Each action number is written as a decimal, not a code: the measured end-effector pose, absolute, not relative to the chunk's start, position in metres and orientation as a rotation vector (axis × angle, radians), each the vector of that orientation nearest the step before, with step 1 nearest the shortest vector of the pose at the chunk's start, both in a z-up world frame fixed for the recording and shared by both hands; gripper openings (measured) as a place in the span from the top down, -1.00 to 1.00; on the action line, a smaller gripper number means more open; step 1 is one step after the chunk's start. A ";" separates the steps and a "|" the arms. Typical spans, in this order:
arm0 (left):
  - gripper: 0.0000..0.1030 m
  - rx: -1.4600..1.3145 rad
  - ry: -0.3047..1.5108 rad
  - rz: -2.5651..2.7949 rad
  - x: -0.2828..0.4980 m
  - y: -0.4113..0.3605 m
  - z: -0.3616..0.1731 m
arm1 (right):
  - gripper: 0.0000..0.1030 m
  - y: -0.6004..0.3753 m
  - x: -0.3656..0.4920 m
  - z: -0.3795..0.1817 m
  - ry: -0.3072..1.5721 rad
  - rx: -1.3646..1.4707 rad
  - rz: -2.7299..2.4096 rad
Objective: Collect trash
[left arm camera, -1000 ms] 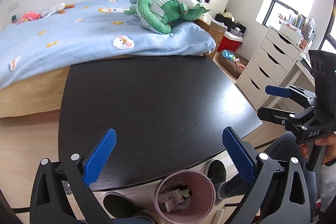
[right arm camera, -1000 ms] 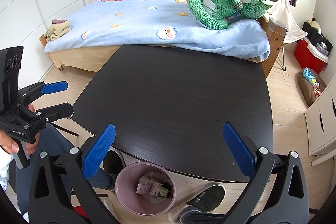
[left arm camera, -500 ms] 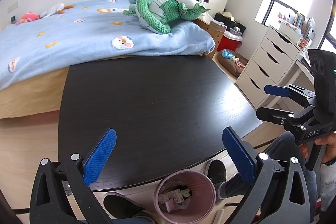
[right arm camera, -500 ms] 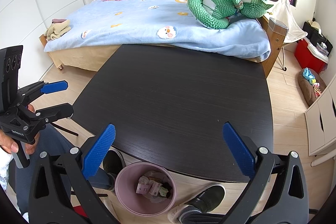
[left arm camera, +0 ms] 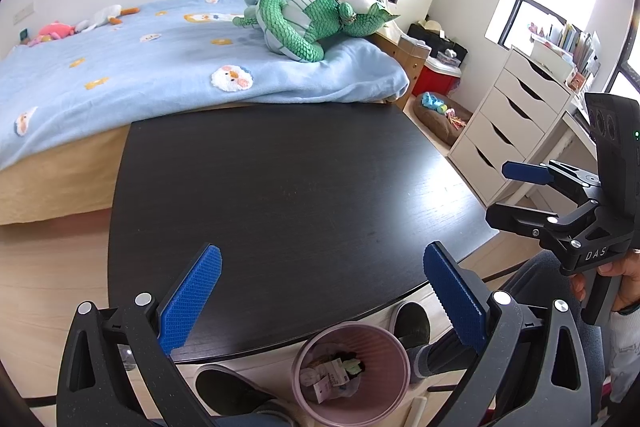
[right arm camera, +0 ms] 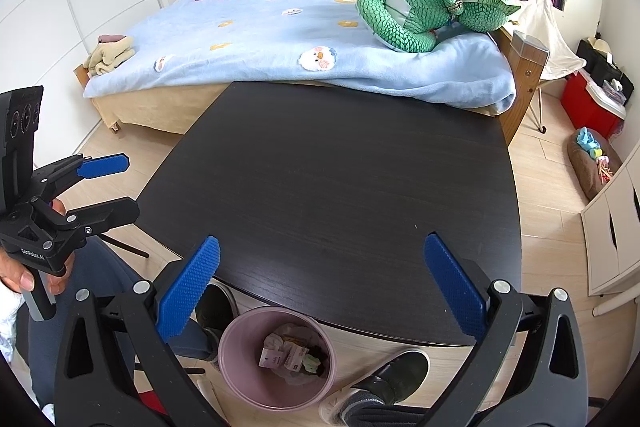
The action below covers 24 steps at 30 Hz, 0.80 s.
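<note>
A pink trash bin (left arm camera: 352, 371) stands on the floor below the near edge of the dark table (left arm camera: 280, 195); it holds crumpled paper and wrappers (left arm camera: 332, 375). The bin also shows in the right wrist view (right arm camera: 276, 359) with the trash (right arm camera: 288, 351) inside. My left gripper (left arm camera: 320, 299) is open and empty above the table's near edge. My right gripper (right arm camera: 320, 291) is open and empty, likewise held over the near edge. Each gripper shows in the other's view: the right one (left arm camera: 512, 191) at the right, the left one (right arm camera: 116, 183) at the left.
A bed with a blue blanket (left arm camera: 160, 67) and a green plush dragon (left arm camera: 316, 23) stands behind the table. A white drawer unit (left arm camera: 508, 123) is at the right. My shoes (right arm camera: 384, 379) and legs are beside the bin under the table.
</note>
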<state>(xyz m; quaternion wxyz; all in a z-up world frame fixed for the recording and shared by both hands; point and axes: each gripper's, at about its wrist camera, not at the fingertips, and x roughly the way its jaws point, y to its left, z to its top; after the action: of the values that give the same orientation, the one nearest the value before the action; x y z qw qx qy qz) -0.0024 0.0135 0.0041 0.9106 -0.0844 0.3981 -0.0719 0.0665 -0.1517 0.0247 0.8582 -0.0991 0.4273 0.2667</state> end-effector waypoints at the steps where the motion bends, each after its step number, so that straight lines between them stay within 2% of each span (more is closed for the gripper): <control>1: -0.88 -0.175 0.821 -0.149 -0.002 0.014 0.004 | -0.95 -0.152 0.066 0.025 0.897 -0.208 0.560; 24: -0.88 -0.164 0.838 -0.138 0.000 0.011 0.003 | -0.95 -0.154 0.067 0.023 0.896 -0.205 0.558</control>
<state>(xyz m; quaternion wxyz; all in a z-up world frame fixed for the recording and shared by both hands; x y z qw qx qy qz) -0.0003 0.0112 0.0028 0.9079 -0.0794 0.4061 -0.0667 0.0669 -0.1539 0.0235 0.8589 -0.0974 0.4269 0.2657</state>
